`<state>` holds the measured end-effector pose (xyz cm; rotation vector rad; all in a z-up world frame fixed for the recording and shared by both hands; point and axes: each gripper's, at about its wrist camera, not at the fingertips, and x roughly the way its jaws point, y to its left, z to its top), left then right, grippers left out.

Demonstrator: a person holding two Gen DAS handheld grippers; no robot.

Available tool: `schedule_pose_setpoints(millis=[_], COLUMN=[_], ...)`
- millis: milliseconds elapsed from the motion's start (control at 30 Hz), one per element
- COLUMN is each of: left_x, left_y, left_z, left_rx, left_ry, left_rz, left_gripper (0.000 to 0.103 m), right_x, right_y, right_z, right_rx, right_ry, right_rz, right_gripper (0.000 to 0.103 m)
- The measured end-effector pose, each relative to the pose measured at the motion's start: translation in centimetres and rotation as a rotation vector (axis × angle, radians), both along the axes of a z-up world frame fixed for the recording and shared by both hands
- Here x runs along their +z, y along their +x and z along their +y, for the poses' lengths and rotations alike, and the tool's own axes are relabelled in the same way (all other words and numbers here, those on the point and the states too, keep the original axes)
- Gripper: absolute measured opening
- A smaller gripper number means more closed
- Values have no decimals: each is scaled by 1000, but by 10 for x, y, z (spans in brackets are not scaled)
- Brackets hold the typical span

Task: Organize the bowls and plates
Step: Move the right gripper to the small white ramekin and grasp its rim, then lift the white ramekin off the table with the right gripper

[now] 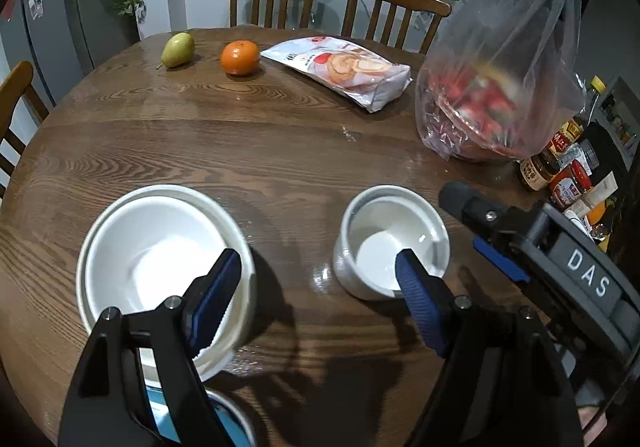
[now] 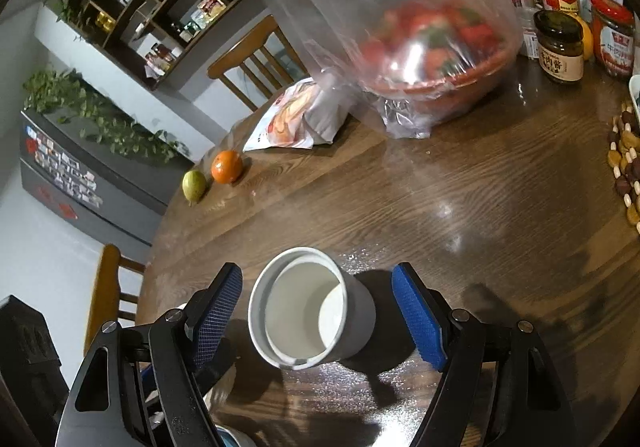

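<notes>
Both hand-held grippers hover above the wooden table (image 1: 280, 135), jaws apart and holding nothing. Left hand-held gripper (image 1: 320, 299) sits between the stacked white bowls (image 1: 160, 259) and a small white cup (image 1: 390, 239); right hand-held gripper (image 2: 318, 311) straddles that cup (image 2: 308, 307) without touching it.

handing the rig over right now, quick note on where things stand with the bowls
Left tool: open, empty, above the table between the two bowl groups.
Right tool: open, straddling the small white bowls, fingers apart from them.
Large white bowls: two nested, sitting at the left.
Small white bowls: also two nested, to the right of the large pair.
Done: like sizes appear nested.
Left: probably grip the small stack with the right tool and set it into the large stack. A blue-rimmed dish shows partly at the near edge; check it.
</notes>
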<state>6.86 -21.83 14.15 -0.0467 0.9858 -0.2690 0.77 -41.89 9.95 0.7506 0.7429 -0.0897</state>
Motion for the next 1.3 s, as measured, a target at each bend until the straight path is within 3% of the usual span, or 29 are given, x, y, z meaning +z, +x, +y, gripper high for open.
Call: schedule_pose_setpoints(millis=[200, 667, 933, 1133, 1300], left_x=[-15, -18, -18, -19, -24], left_y=[6, 5, 3, 4, 3], left_z=[-9, -9, -10, -8, -12], left_rx=[-4, -16, -27, -28, -38], left_ry=[-11, -15, -19, -40, -43], left_rz=[39, 25, 18, 20, 30], left_gripper=[79, 77, 70, 64, 53], right_x=[-6, -13, -11, -11, -14], right_y=[6, 15, 15, 14, 14], right_z=[4, 13, 18, 17, 16], right_rx=[10, 30, 41, 45, 44], right_ry=[-15, -46, -71, -77, -75], right_rz=[27, 54, 49, 34, 54], right_gripper=[79, 78, 64, 61, 48])
